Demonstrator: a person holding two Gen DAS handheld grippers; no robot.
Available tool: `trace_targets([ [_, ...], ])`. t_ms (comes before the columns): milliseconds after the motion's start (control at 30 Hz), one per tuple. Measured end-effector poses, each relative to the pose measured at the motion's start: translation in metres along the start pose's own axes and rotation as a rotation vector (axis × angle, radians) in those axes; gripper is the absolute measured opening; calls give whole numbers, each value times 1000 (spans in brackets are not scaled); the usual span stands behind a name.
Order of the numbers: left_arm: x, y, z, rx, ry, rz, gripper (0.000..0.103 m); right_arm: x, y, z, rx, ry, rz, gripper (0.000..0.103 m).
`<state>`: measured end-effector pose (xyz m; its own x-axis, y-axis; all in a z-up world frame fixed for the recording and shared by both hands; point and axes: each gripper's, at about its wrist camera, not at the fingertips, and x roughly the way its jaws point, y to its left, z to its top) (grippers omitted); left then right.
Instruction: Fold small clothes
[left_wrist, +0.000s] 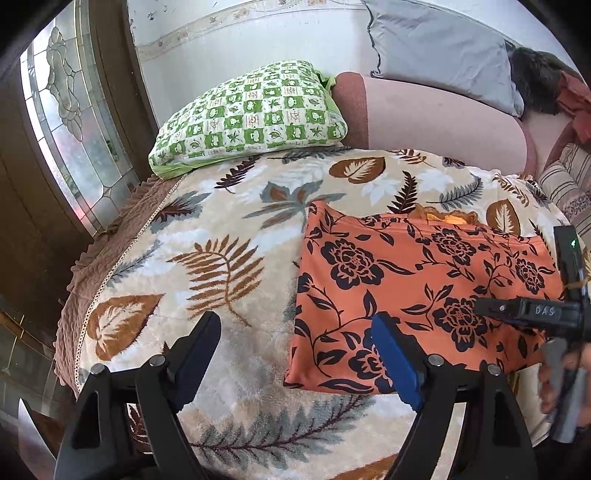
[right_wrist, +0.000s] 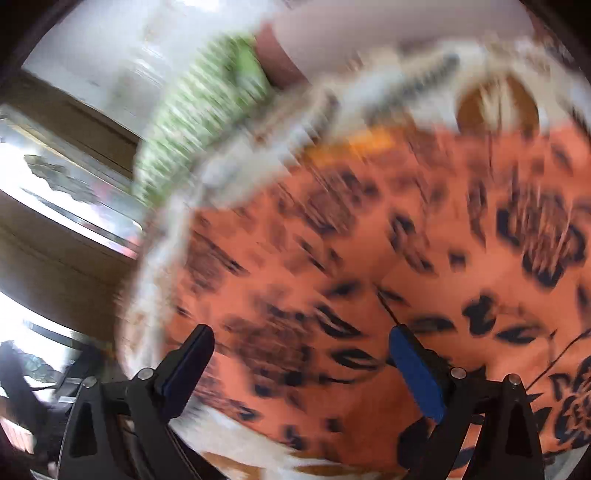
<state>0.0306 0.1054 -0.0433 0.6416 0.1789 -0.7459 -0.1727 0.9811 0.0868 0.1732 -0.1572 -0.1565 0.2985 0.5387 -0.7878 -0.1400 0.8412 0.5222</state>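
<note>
An orange garment with a black flower print (left_wrist: 417, 291) lies folded flat in a rough rectangle on the leaf-patterned blanket (left_wrist: 229, 236). My left gripper (left_wrist: 295, 332) is open and empty, just above the blanket at the garment's left edge. Its right finger (left_wrist: 395, 362) overlaps the garment's near left corner. My right gripper (right_wrist: 301, 343) is open and empty, hovering over the same garment (right_wrist: 369, 258). The right wrist view is badly blurred. The right gripper's body also shows at the right edge of the left wrist view (left_wrist: 546, 314).
A green checked pillow (left_wrist: 251, 114) lies at the blanket's far edge against a pink bolster (left_wrist: 443, 118). A grey pillow (left_wrist: 443, 51) leans on the wall. The bed's brown frilled edge (left_wrist: 110, 236) drops off to the left beside a glass door (left_wrist: 66, 122).
</note>
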Motion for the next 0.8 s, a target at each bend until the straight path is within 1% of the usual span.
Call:
trace_targets([
  [33, -1, 0, 0, 6, -3, 0, 84, -6, 5, -1, -28, -35, -10, 97],
  [100, -3, -1, 0, 12, -12, 16, 84, -15, 15, -1, -25, -29, -22, 97],
  [200, -2, -2, -1, 3, -6, 13, 84, -28, 31, -1, -45, -64, 38, 97],
  [233, -2, -2, -1, 4, -5, 13, 84, -30, 34, -1, -58, -80, 45, 97],
  [267, -2, -3, -1, 7, -2, 11, 84, -28, 33, 0, -60, -79, 39, 97],
  [300, -3, -4, -1, 11, -2, 12, 84, -19, 28, 1, -48, -57, 12, 97],
  [333, -4, -4, -1, 13, -6, 16, 84, -2, 15, 1, -19, 0, -38, 97],
  [367, -6, -5, -1, 16, -8, 16, 84, 2, 11, 1, -19, -2, -32, 97],
  [400, -8, -5, 0, 20, -12, 16, 84, -3, 12, 0, -27, -32, -25, 97],
  [433, -9, -5, 0, 19, -18, 20, 84, -10, 18, 0, -23, -33, -26, 97],
  [500, -8, -5, 2, 9, -17, 22, 84, -20, 26, 1, -21, -43, 2, 97],
  [533, -8, -5, 3, 5, -15, 16, 84, -29, 30, 1, -38, -68, 17, 97],
  [600, -7, -6, 2, 8, -13, 21, 84, -39, 36, 1, -79, -116, 9, 97],
  [667, -6, -8, 2, 13, -9, 18, 84, -30, 28, 2, -69, -108, -13, 97],
  [700, -7, -9, 2, 14, -10, 18, 84, -19, 17, 3, -39, -75, -44, 97],
  [733, -7, -9, 3, 16, -10, 18, 84, -2, 2, 2, -3, -24, -67, 98],
  [767, -7, -9, 2, 19, -10, 16, 84, -1, -2, 1, -14, -42, -52, 98],
  [800, -8, -9, 2, 23, -13, 17, 84, -6, 3, 0, -31, -65, -55, 98],
])
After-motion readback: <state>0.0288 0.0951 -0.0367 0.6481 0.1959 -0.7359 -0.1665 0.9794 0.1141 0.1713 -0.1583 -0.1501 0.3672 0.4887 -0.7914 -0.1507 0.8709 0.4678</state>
